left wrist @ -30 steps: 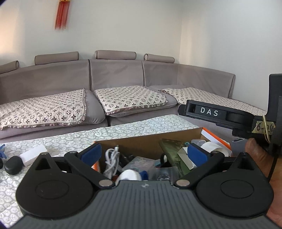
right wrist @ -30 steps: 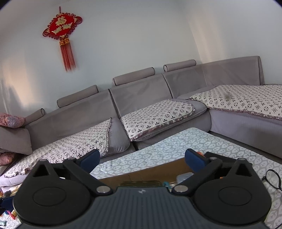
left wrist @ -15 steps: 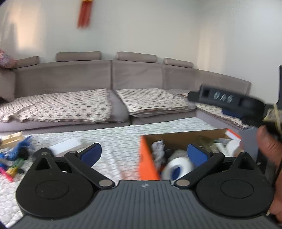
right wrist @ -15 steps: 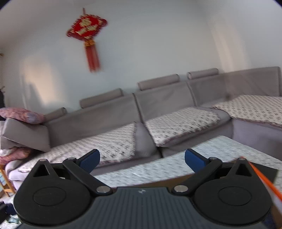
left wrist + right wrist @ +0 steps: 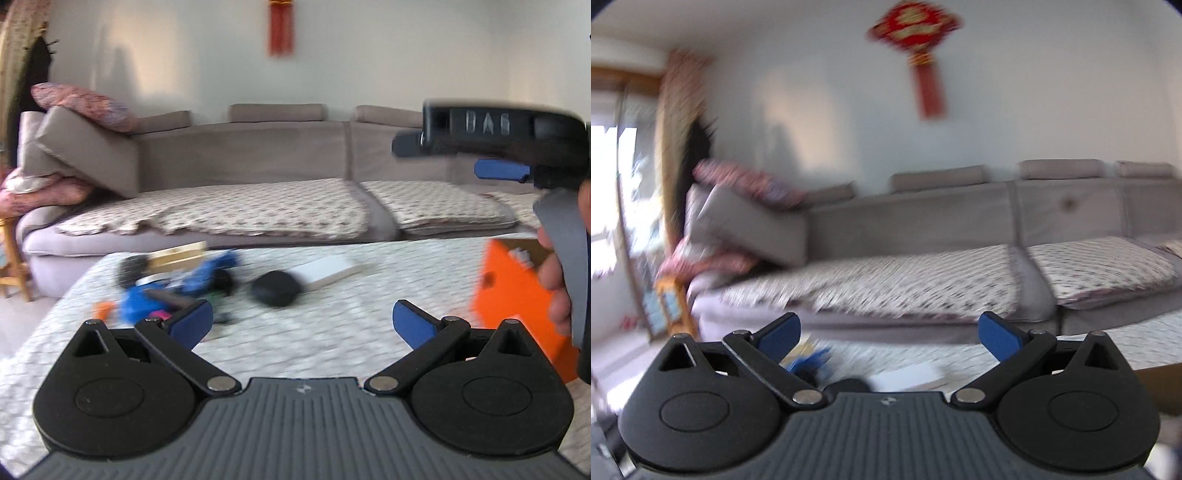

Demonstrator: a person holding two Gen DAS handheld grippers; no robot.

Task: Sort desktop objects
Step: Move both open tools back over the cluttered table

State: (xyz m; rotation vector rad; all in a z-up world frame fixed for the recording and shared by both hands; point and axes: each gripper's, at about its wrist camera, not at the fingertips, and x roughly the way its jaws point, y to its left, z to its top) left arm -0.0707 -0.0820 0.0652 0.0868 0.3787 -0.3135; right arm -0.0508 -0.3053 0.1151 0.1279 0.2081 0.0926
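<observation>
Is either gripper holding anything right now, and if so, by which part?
Nothing is held. The left gripper and the right gripper both have their jaws spread wide with only air between them, above the table.

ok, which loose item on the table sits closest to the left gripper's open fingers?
The black rounded case, just ahead of the left gripper. The white box lies behind it, and the blue clutter pile sits off to the left.
</observation>
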